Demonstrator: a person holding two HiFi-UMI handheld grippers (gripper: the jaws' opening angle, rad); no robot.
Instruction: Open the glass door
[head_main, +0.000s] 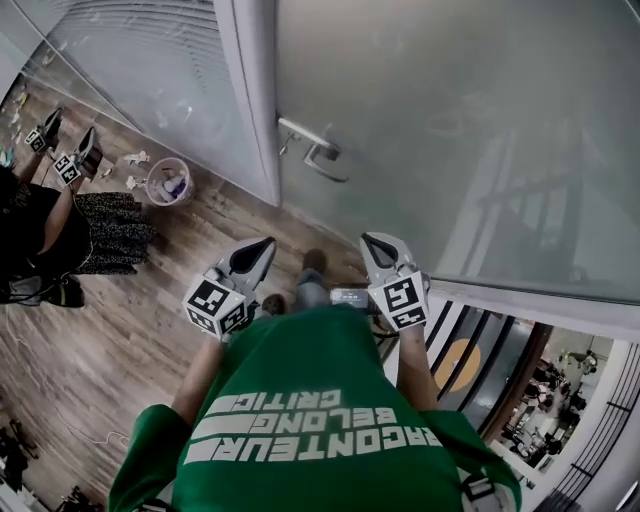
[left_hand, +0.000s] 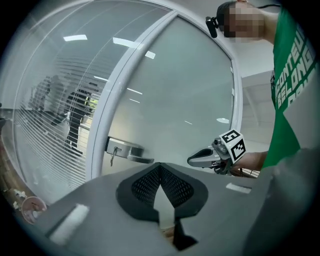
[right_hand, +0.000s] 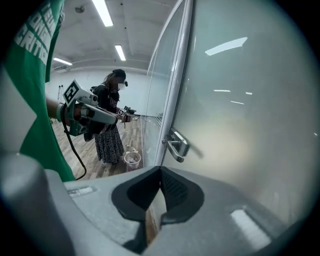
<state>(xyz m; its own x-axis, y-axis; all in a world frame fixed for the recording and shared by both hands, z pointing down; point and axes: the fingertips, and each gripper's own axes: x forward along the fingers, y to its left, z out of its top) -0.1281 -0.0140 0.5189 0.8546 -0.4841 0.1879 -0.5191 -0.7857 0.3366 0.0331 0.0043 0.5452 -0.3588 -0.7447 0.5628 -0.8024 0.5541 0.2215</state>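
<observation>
Both tools, left gripper (head_main: 262, 246) and right gripper (head_main: 373, 243), have jaws together on nothing, apart from the door (head_main: 470, 120) at 12 o'clock. Frosted glass hides what lies behind it. Only your left gripper view shows the key (left_hand: 113, 153) under the handle (head_main: 312, 146), whose lever runs 10 to 4 o'clock in the head view.

Wood-plank floor (head_main: 150, 330), brown, boards running lengthwise. Small round bin (head_main: 167, 182) w/ rubbish stands on it, near the frame left of the glass door (head_main: 450, 130). White scraps (head_main: 135, 158) lie just beside the bin. Thin pale cord (head_main: 100, 437) bottom left. 2nd person (head_main: 115, 235) stands on the boards nr the bin. Wearer's shoe (head_main: 314, 261) is by the door.
</observation>
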